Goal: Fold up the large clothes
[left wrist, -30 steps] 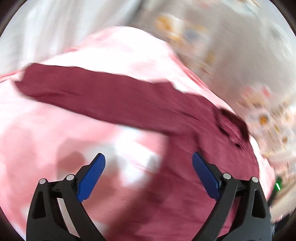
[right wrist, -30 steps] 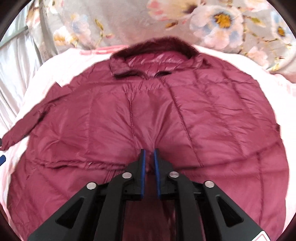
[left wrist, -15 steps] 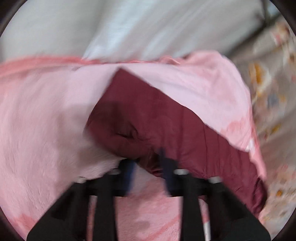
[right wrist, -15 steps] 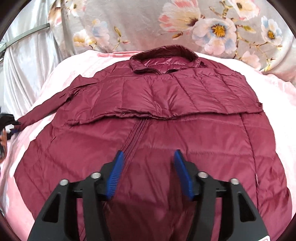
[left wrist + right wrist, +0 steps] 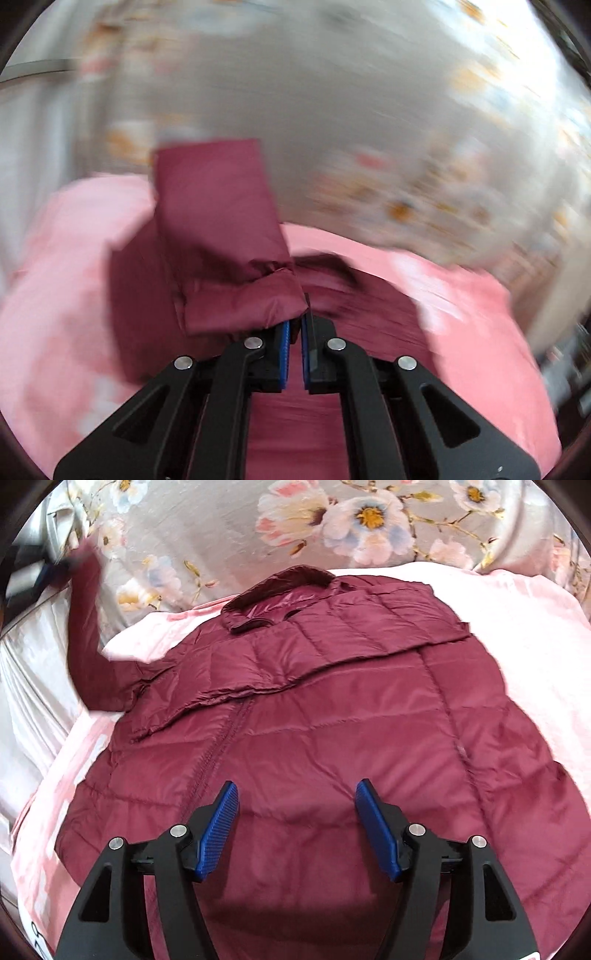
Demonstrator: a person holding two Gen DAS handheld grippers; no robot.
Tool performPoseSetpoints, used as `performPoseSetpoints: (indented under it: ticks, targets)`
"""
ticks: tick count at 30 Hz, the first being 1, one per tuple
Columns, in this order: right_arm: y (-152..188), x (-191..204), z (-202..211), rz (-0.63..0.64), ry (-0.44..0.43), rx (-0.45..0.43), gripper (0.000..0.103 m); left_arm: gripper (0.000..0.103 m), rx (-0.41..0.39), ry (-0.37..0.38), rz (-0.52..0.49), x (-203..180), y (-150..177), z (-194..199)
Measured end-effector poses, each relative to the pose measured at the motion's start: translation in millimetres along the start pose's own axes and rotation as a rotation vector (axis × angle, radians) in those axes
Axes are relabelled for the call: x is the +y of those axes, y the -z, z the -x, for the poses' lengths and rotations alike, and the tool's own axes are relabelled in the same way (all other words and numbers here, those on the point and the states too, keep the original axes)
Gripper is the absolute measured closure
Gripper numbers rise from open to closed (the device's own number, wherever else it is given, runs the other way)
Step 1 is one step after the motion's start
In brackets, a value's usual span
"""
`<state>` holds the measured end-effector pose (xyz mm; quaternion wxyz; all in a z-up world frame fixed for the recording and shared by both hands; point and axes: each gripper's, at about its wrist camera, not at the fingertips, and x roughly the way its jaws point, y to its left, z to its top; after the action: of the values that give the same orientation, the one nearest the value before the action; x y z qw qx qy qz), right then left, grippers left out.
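A maroon quilted jacket (image 5: 332,720) lies front up on the pink sheet (image 5: 517,627), collar at the far end. One sleeve is folded across its chest. My left gripper (image 5: 293,328) is shut on the cuff of the other sleeve (image 5: 221,229) and holds it raised above the bed; that lifted sleeve (image 5: 83,627) shows at the left of the right wrist view. My right gripper (image 5: 297,827) is open and empty, hovering over the jacket's lower front.
A grey floral cloth (image 5: 332,524) hangs behind the bed. A white curtain (image 5: 22,686) falls along the left side. The pink sheet shows around the jacket on the left and right.
My left gripper closed on the sleeve cuff and lifted it off the bed. My right gripper opened, let go of the jacket front and drew back a little.
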<state>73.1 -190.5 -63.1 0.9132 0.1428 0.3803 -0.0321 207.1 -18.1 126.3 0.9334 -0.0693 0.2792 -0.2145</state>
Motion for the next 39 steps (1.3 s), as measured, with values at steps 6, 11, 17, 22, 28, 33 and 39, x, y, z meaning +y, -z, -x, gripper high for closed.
performPoseSetpoints:
  ticks: [6, 11, 17, 22, 28, 33, 39]
  targets:
    - [9.4, -37.6, 25.7, -0.034, 0.055, -0.024, 0.037, 0.051, 0.178, 0.128, -0.003, -85.5, 71.3, -75.1]
    - [-6.0, -73.9, 37.6, -0.093, 0.060, -0.033, 0.033, 0.043, 0.196, 0.138, 0.065, -58.3, 97.0, -81.1]
    - [-65.5, -94.7, 14.6, -0.194, -0.040, -0.051, 0.033, 0.043, 0.178, 0.048, 0.303, 43.5, 74.1, -78.9]
    - [-98.2, -97.3, -33.0, -0.243, -0.050, 0.020, 0.033, 0.043, 0.217, 0.030, 0.557, 138.8, 71.1, -92.5]
    - [-119.2, -82.6, -75.2, -0.210, -0.055, 0.120, 0.099, 0.044, 0.288, 0.055, 0.823, 220.2, 92.1, -123.2]
    - [-187.5, -37.7, -16.0, -0.048, -0.106, -0.063, 0.100, 0.046, 0.280, 0.020, 0.824, 226.8, 83.9, -131.7]
    - [-214.1, -29.9, 11.1, 0.076, -0.011, -0.176, 0.100, 0.054, 0.262, -0.103, 0.738, 218.0, 85.5, -132.8]
